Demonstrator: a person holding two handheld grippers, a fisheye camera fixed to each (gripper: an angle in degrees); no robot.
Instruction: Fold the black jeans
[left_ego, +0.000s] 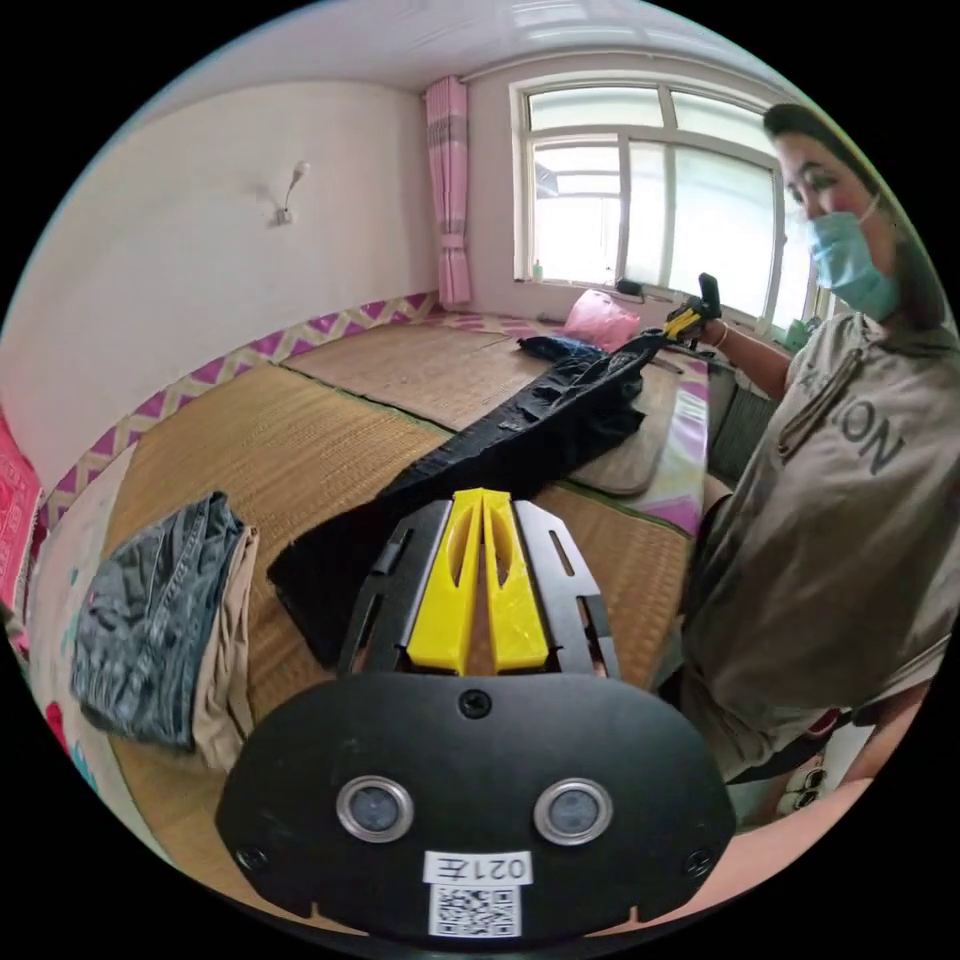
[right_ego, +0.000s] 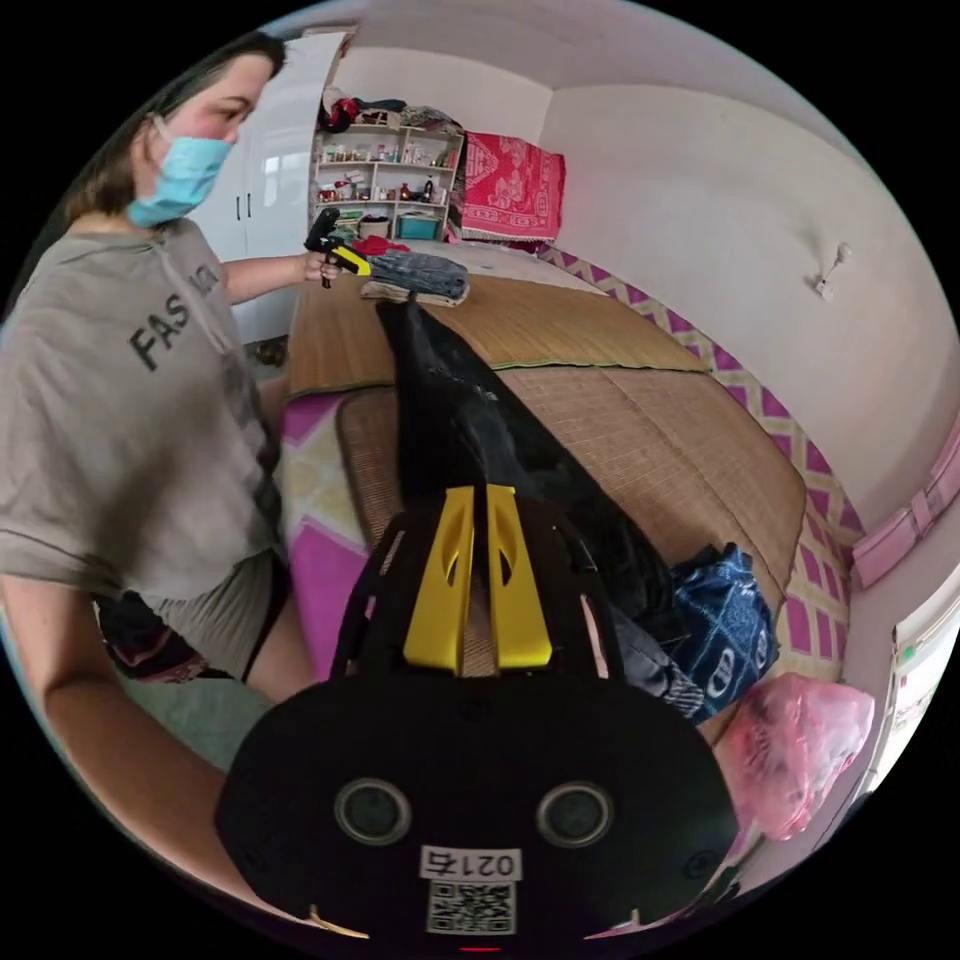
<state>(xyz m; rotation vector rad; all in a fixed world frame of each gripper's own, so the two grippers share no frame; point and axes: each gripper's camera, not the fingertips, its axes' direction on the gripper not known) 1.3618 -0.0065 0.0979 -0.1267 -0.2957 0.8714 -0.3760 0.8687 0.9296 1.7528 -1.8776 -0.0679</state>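
Black jeans (left_ego: 520, 440) lie on a tan woven mat (left_ego: 300, 440). The curtain (left_ego: 449, 190) is pink. The wall border (left_ego: 250, 350) is a purple-and-cream zigzag.

Two hand-held grippers (left_ego: 482, 497) (right_ego: 478, 492), perhaps four garments.

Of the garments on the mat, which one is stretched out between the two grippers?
The black jeans, pulled long between the left gripper and the right gripper. The grey-blue jeans lie folded in a pile, apart from them.
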